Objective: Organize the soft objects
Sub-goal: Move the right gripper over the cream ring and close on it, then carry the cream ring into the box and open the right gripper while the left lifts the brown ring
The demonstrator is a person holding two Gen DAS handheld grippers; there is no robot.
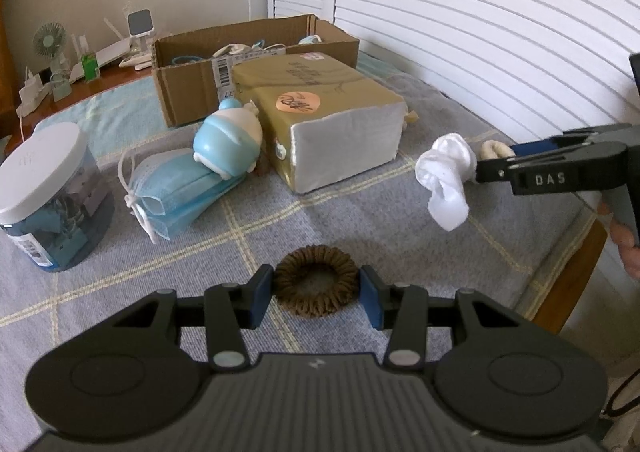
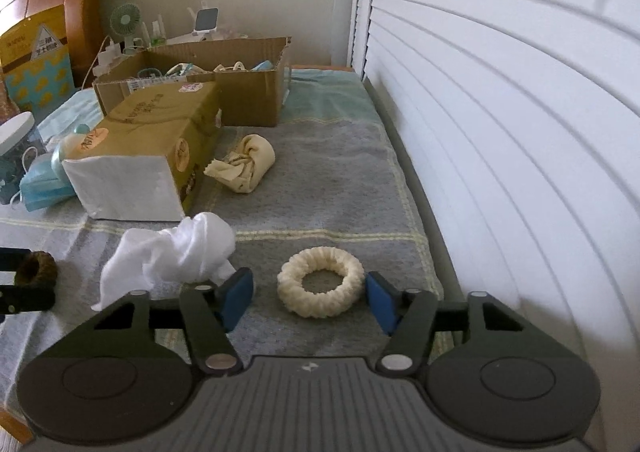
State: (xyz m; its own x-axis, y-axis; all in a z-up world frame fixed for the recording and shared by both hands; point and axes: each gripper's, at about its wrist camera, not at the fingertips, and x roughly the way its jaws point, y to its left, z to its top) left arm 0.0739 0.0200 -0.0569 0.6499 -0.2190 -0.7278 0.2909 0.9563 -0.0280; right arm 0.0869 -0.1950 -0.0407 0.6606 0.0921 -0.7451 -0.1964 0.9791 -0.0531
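Both cameras sit low and near over the bed, facing the far wall. Both views share the cardboard box and the white cloth.

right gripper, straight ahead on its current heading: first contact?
Likely the cream scrunchie, lying between the open fingers of the right gripper on the grey blanket. Past it the blanket looks bare; the rolled cream cloth sits left of that line.

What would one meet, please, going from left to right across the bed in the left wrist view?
Clear jar with white lid → stack of blue face masks → blue-and-white toy → tan tissue pack → white cloth → right hand-held gripper.
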